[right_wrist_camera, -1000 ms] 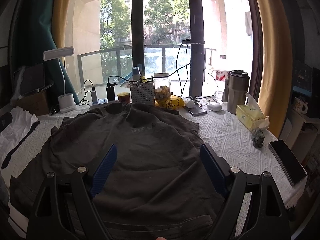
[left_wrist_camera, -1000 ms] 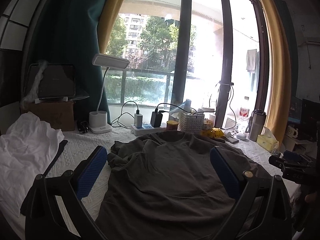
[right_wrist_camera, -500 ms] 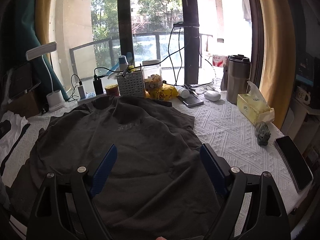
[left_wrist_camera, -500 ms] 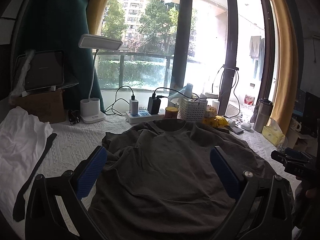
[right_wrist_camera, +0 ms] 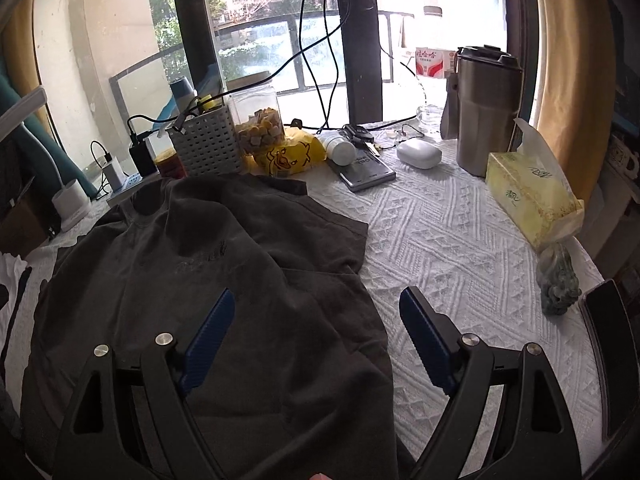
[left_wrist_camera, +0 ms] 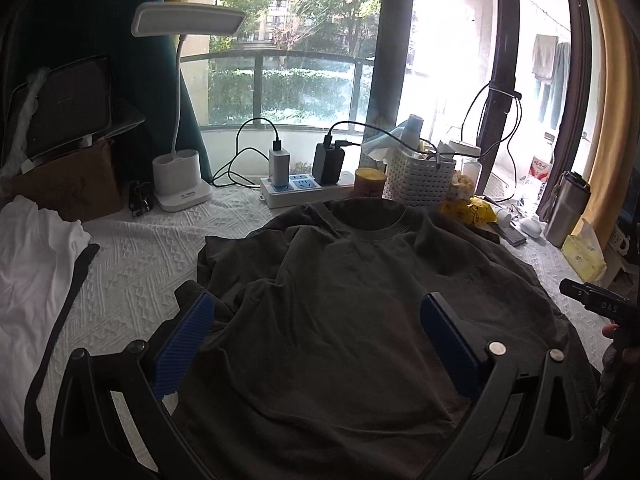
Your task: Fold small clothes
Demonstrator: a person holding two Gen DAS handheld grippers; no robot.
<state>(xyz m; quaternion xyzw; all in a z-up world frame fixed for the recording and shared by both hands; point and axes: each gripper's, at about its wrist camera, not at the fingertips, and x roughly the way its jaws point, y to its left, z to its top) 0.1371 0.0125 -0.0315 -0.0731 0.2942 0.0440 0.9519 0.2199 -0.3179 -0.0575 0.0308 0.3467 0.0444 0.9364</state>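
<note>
A dark grey T-shirt (left_wrist_camera: 360, 280) lies face up on the white textured tablecloth (left_wrist_camera: 152, 256), collar toward the window, with its left sleeve rumpled. My left gripper (left_wrist_camera: 316, 316) hovers open over the shirt's chest, nothing between its blue pads. In the right wrist view the same T-shirt (right_wrist_camera: 192, 264) fills the left half, its right sleeve (right_wrist_camera: 328, 240) spread on the cloth. My right gripper (right_wrist_camera: 316, 316) is open above the shirt's right side edge, holding nothing. The right gripper's body (left_wrist_camera: 600, 304) shows at the left wrist view's right edge.
A white garment (left_wrist_camera: 36, 256) lies at the far left. Along the window stand a desk lamp (left_wrist_camera: 180, 184), power strip (left_wrist_camera: 296, 188), white basket (right_wrist_camera: 208, 144), snack jar (right_wrist_camera: 260, 120), steel tumbler (right_wrist_camera: 488, 108), tissue box (right_wrist_camera: 528, 196). A phone (right_wrist_camera: 612, 328) and stone figure (right_wrist_camera: 556, 280) sit right.
Both grippers have moved forward and lower toward the shirt. The right gripper has swung right, so the shirt's right sleeve and bare tablecloth now lie ahead of it. Both stay open.
</note>
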